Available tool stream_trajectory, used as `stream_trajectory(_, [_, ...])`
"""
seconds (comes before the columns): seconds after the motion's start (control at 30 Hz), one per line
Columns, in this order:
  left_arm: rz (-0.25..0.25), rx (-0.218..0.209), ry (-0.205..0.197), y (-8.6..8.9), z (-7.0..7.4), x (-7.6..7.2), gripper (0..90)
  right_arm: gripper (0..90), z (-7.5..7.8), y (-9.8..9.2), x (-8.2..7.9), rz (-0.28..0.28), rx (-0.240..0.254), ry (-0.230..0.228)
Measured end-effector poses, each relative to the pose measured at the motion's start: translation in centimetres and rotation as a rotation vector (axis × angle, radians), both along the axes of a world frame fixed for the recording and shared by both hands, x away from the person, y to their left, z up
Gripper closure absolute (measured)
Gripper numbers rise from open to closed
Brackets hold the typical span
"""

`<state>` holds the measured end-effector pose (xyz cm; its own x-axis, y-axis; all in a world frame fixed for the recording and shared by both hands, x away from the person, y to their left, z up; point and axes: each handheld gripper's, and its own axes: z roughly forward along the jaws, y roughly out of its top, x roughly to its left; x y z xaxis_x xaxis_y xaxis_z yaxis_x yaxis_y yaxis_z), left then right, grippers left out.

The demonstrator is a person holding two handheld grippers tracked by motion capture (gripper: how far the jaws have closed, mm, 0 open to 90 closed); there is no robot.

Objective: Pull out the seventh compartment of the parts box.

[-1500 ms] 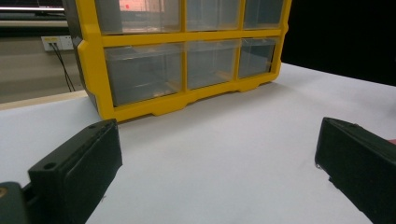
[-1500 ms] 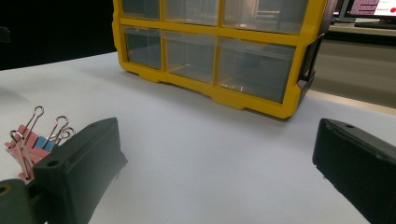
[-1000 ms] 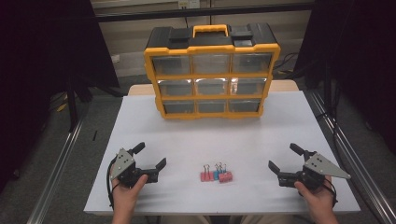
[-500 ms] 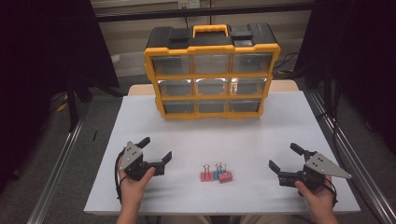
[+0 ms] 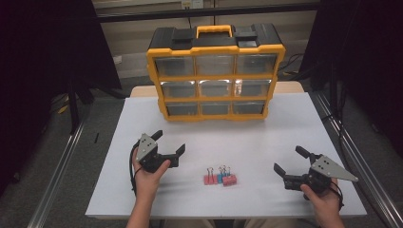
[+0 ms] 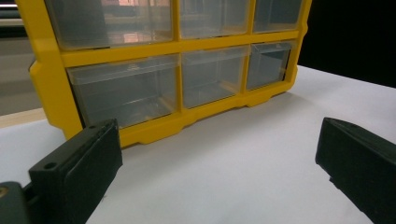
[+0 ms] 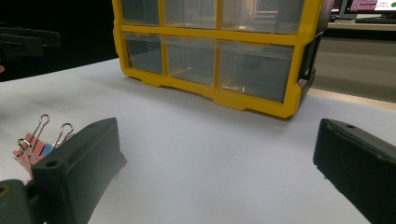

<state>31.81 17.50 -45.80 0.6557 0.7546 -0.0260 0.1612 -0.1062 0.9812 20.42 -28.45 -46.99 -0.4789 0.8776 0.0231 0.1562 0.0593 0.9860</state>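
A small cluster of binder clips (image 5: 220,176) lies on the white tabletop (image 5: 266,142) between both hands, near its front edge; the left tool (image 5: 167,148), jaws spread and empty, sits just beside them and looks nearer; the right tool (image 5: 291,165), likewise spread, holds nothing; the yellow drawer organizer (image 5: 216,71) stands well behind.

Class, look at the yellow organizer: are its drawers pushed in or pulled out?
Pushed in. All the clear drawers of the yellow organizer sit flush with its frame in the high view; none juts out.
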Motion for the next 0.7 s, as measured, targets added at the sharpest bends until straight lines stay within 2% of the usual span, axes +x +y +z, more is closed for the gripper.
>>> stream_trajectory(0.03, [0.004,0.012,-0.004,-0.2,0.0,0.2,0.5,0.8,0.0,0.0,0.0,0.001,0.001,0.000])
stream_trajectory(0.13, [0.012,0.005,0.006,-0.5,-0.2,0.6,0.6,0.8,0.0,0.0,0.0,0.002,0.004,-0.004])
stream_trajectory(0.17, [0.013,0.019,0.012,-0.6,-0.3,0.8,0.6,0.8,0.0,0.0,0.0,0.003,0.005,-0.002])
stream_trajectory(0.23, [0.034,0.007,0.022,-0.9,-0.3,1.0,0.5,0.8,0.0,0.0,0.1,0.004,0.004,0.000])
stream_trajectory(0.27, [0.025,0.006,0.021,-1.0,-0.3,1.2,0.6,0.8,0.0,0.0,0.1,0.002,0.002,-0.002])
stream_trajectory(0.53, [0.048,0.011,0.017,-2.0,-0.3,2.6,0.5,0.9,0.0,-0.1,-0.1,0.000,0.006,0.001])
stream_trajectory(0.57, [0.058,-0.007,0.019,-2.2,-0.3,2.7,0.6,0.9,0.0,-0.1,-0.1,0.002,0.008,-0.001])
stream_trajectory(0.6, [0.059,0.010,0.023,-2.1,-0.2,2.8,0.5,0.9,0.0,-0.1,-0.1,0.001,0.005,0.000])
stream_trajectory(0.63, [0.069,0.007,0.023,-2.3,-0.1,2.9,0.6,1.0,0.0,-0.2,-0.1,0.001,0.006,0.000])
stream_trajectory(0.67, [0.075,-0.017,0.030,-2.6,-0.1,2.9,0.5,1.0,0.0,-0.2,-0.1,0.001,0.007,-0.003])
stream_trajectory(0.7, [0.077,-0.002,0.025,-2.6,-0.1,3.0,0.6,1.0,0.0,-0.3,-0.1,0.000,0.007,-0.001])
